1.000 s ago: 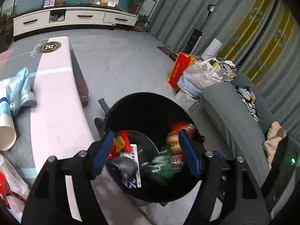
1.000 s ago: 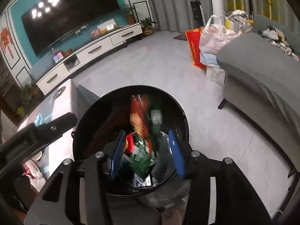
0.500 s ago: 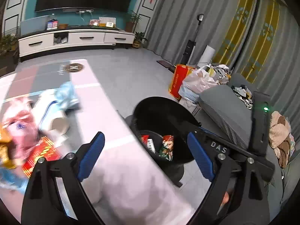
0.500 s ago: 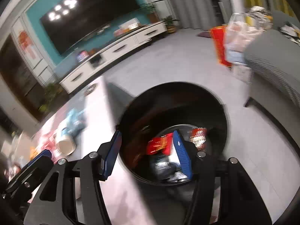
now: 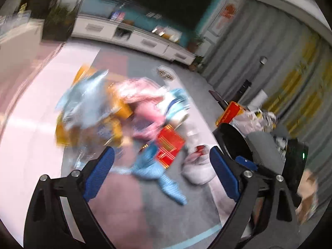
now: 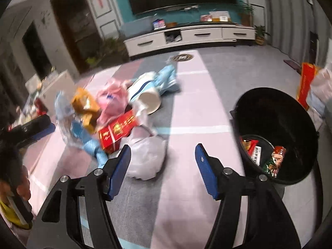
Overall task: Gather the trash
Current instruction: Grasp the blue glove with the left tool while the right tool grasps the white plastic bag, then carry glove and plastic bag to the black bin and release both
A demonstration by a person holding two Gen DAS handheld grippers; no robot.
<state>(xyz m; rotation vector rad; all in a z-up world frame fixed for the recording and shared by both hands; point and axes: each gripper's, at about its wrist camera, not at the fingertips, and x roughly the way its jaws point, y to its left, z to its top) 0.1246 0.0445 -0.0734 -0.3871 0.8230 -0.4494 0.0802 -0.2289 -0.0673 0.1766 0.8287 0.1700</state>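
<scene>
Both grippers empty and wide, facing the litter pile; nearest piece lies just ahead-left of the right gripper.

The right gripper (image 6: 162, 168) stands with its blue jaws spread wide and nothing between them. The crumpled white plastic bag (image 6: 148, 157) lies on the pink-and-grey striped tabletop (image 6: 186, 112) just beyond its left finger, nearer to this gripper than to the other. The flat red cardboard box (image 6: 118, 129) sits beside the bag, further left, its long axis running diagonally up to the right. The round black trash bin (image 6: 276, 112), already holding wrappers, stands off the table edge to the right. The left gripper (image 5: 161, 172), likewise wide and empty, hovers over the blurred pile; the light-blue crinkled wrapper (image 5: 159, 172) lies between its fingers' line.
</scene>
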